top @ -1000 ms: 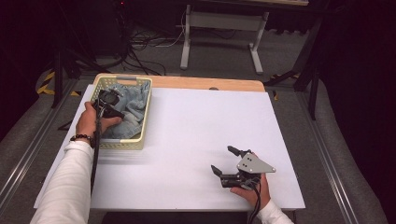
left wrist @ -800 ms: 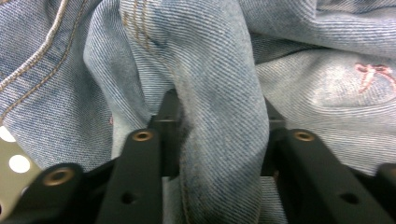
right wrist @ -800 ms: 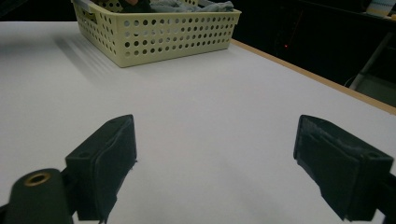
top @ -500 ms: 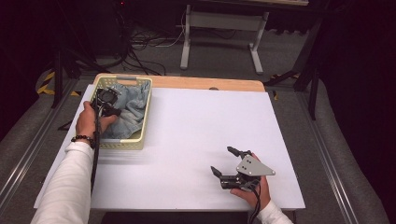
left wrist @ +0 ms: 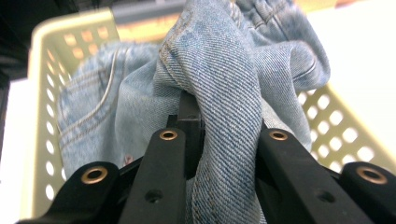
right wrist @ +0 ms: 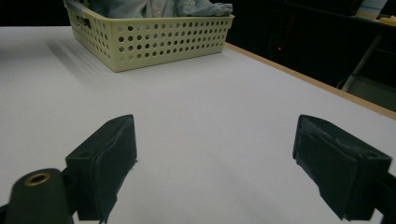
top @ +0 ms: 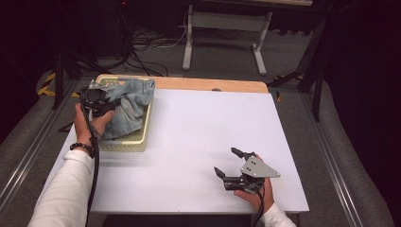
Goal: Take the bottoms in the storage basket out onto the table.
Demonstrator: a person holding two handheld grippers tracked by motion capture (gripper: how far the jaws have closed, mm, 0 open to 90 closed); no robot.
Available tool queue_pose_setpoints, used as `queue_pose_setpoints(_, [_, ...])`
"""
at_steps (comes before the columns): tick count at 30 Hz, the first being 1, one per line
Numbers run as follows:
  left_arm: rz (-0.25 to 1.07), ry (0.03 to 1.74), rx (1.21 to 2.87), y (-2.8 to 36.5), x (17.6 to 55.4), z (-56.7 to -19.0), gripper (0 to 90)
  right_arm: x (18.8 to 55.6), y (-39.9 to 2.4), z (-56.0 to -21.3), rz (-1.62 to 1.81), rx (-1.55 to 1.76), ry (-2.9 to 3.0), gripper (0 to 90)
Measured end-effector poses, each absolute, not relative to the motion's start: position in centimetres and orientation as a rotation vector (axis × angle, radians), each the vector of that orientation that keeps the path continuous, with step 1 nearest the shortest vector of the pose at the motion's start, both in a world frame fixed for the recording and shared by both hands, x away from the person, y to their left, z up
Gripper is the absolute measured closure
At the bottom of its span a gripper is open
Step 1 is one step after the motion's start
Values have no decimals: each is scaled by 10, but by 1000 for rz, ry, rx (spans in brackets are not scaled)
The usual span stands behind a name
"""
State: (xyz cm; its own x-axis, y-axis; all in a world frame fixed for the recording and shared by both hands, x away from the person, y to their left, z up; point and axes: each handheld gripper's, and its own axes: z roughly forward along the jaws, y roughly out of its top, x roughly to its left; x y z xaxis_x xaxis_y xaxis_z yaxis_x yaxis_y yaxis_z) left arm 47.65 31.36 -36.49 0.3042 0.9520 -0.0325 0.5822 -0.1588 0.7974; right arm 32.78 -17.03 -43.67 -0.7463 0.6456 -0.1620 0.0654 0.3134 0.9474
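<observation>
1. I see the denim jeans bunched over the yellow perforated basket at the table's left.
2. My left gripper has just been closing its jaws, now pinching a denim fold.
3. My right gripper rests on the white tabletop, jaws wide, holding nothing.

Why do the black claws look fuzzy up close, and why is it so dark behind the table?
Left gripper view: the jaws sit too near the lens, so they blur; the jeans stay sharp. Right gripper view: near pads soft, basket clearer. High view: light falls on the table, leaving the room behind dim.
</observation>
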Motion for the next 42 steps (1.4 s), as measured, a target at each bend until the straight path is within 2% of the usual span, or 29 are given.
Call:
queue_pose_setpoints(7, [792,1301,1751,305,462,-344,784,328,-173,-436,1445,631,2046,139])
queue_pose_setpoints(16, [826,1241,1654,298,450,-316,786,328,-173,-436,1442,640,2037,139])
queue_pose_setpoints(25, [809,1130,1654,266,439,-288,786,328,-174,-436,1438,645,2028,138])
queue_pose_setpoints(31, [765,1011,1696,224,430,-271,786,328,-179,-433,1441,664,1998,139])
queue_pose_setpoints(42, [669,877,1778,164,419,-266,785,330,-186,-430,1454,694,1963,140])
